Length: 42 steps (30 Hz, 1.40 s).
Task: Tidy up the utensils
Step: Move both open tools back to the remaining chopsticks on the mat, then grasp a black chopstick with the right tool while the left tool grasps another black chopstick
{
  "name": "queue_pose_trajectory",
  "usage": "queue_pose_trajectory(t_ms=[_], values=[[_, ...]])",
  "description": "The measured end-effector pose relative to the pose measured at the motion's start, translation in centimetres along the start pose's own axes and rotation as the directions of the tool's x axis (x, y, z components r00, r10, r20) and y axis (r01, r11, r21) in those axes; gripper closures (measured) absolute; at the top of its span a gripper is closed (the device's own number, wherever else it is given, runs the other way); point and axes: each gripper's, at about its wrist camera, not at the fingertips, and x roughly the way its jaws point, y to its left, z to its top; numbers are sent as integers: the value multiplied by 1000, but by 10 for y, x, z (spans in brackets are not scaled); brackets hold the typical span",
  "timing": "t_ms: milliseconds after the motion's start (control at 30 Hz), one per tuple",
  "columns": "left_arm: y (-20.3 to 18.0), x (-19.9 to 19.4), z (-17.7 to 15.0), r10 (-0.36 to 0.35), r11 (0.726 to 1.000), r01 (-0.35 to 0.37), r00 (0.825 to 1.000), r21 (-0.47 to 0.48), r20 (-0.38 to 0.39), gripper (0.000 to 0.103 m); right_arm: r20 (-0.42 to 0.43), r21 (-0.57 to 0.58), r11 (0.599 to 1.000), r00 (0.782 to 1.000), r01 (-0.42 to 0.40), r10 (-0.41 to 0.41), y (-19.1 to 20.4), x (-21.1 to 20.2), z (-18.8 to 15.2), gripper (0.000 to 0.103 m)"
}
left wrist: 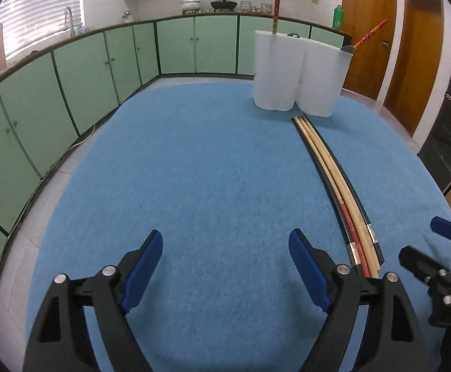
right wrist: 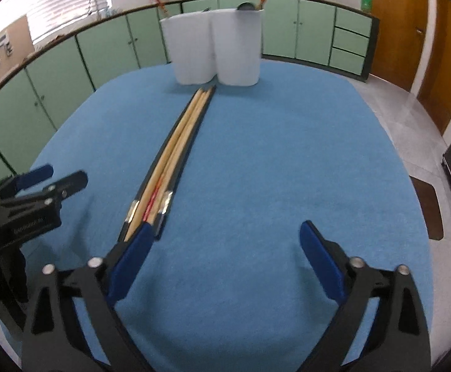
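Left wrist view has your left gripper [left wrist: 225, 266] low over the blue tabletop [left wrist: 210, 170], jaws spread wide and nothing between them. The bundle of chopsticks [left wrist: 337, 183] lies just off that gripper's right finger, running away toward the white holder [left wrist: 299, 74] and ending close in front of it. Two red-patterned chopsticks [left wrist: 277, 0] already stand in the holder, one upright, one leaning. From the right wrist, your right gripper [right wrist: 225, 257] is spread just as wide and empty, its left finger [right wrist: 132, 263] over the near end of the bundle (whether it touches, you can't tell from here). Green cabinets [left wrist: 176, 46] curve behind the holder.
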Motion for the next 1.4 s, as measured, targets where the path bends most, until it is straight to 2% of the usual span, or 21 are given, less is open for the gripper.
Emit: queue_pose_trajectory(t_ms=[33,233,467,667,900,1033,1100,1200,1300,1367,1400], values=[[1,0,-1,1,1000,-1,1000,-1,-1,21,-6,-11,1000,1000,3,-3,2,1,0,24],[3,-2,-4,-1,1000,1,1000,-10,-1,20,-42,-23,1000,999,2,-3,9,11,0,30],[4,0,-4,-3,1000,3,1000,-16,-6,20,-41,-52,998,999,20,-22,16,14,3,32],[3,2,-4,-3,1000,2,1000,-25,-16,19,-46,-7,1000,998,-30,30,10,13,9,33],[4,3,-4,-1,999,1,1000,-34,-20,19,-36,-17,1000,999,8,-9,7,22,13,36],[3,4,-2,0,999,-1,1000,-33,-25,19,-25,-4,998,998,62,-62,-6,15,10,36],[2,4,-2,2,1000,-3,1000,-29,-26,19,-23,14,999,999,45,-44,-10,13,9,39],[0,3,-2,6,1000,-7,1000,-26,-23,19,-26,34,999,999,-33,33,-10,14,7,43],[0,2,-4,9,1000,-9,1000,-27,-17,19,-17,7,1000,999,-30,30,-1,18,6,54],[-1,1,-4,8,1000,-9,1000,-23,-18,19,-10,-25,1000,1000,-17,17,6,20,8,73],[-1,1,-5,8,1000,-8,1000,-20,-19,19,-8,-30,999,1000,-27,27,6,20,9,78]])
